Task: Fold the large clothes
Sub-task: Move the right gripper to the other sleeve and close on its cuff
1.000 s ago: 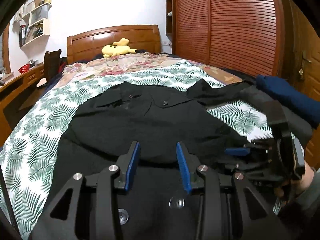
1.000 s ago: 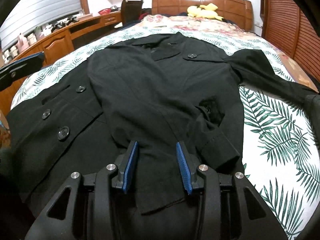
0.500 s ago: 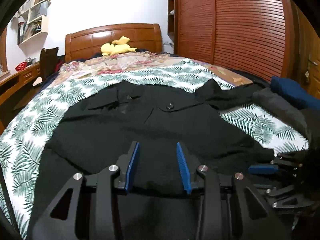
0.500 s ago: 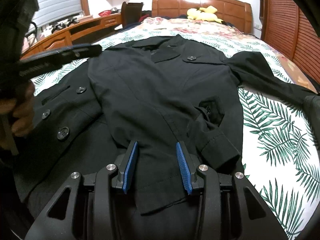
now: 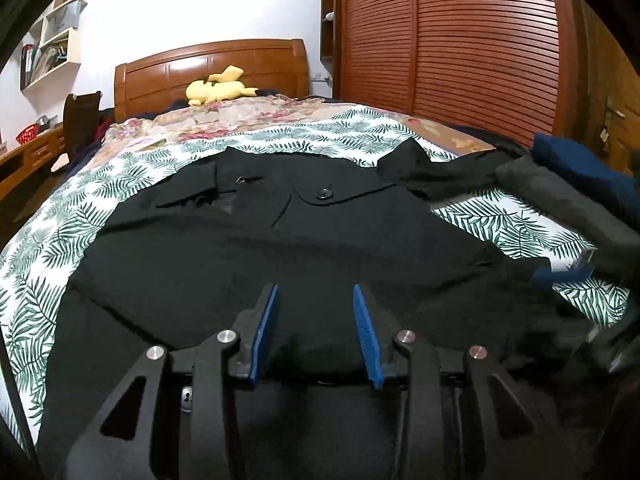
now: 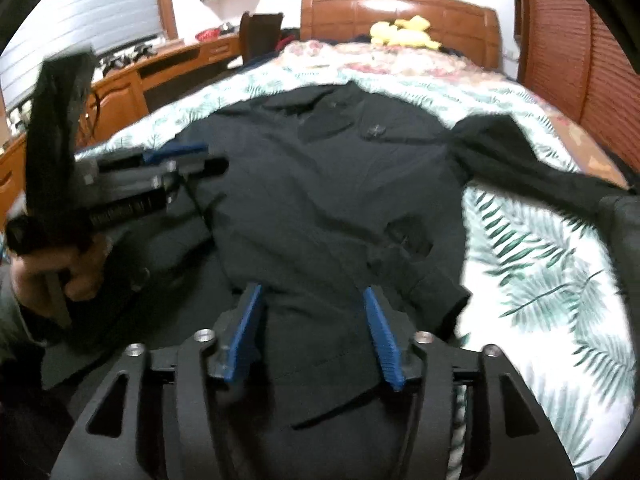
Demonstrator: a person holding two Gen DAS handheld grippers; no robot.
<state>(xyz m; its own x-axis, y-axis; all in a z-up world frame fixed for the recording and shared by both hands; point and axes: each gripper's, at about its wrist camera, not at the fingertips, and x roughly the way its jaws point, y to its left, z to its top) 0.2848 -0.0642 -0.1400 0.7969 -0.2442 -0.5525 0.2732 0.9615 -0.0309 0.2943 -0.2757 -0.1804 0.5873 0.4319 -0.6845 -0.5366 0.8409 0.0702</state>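
A black coat (image 5: 280,240) lies spread on the bed (image 5: 60,240), collar toward the headboard (image 5: 208,68), one sleeve stretched out to the side and the other folded across the front. The left gripper (image 5: 316,320) hovers low over the coat's lower part, its blue fingers apart and empty. The right gripper (image 6: 312,328) also hovers over the hem end, fingers apart, holding nothing. A yellow plush toy (image 5: 220,88) rests by the headboard.
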